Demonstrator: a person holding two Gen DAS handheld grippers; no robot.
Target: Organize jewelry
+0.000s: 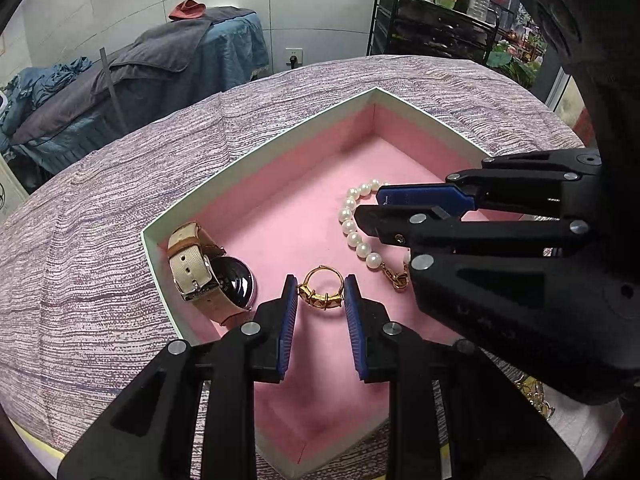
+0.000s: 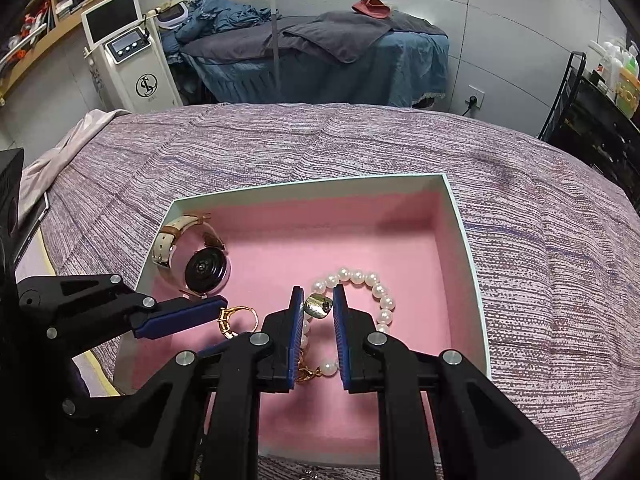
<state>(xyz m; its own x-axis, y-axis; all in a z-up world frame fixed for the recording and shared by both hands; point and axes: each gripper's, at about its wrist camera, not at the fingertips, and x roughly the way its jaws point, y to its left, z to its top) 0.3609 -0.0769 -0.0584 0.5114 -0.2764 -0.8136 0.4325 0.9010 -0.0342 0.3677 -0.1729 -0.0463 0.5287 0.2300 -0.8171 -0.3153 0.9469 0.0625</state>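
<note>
A white box with a pink lining (image 1: 260,148) (image 2: 460,216) sits on the purple woven cloth. Inside lie a watch with a beige strap (image 1: 208,276) (image 2: 196,260), a gold ring (image 1: 322,288) (image 2: 234,318) and a pearl bracelet with a gold clasp (image 1: 354,224) (image 2: 376,292). My left gripper (image 1: 321,290) (image 2: 208,320) has the gold ring between its fingertips. My right gripper (image 2: 318,304) (image 1: 370,208) is over the pearl bracelet and pinches a small gold earring (image 2: 317,305).
More gold jewelry (image 1: 536,396) lies on the cloth outside the box, near its front right. Behind the table are a massage bed with blue and grey covers (image 2: 340,48), a white machine (image 2: 128,52) and a black shelf cart with bottles (image 1: 440,12).
</note>
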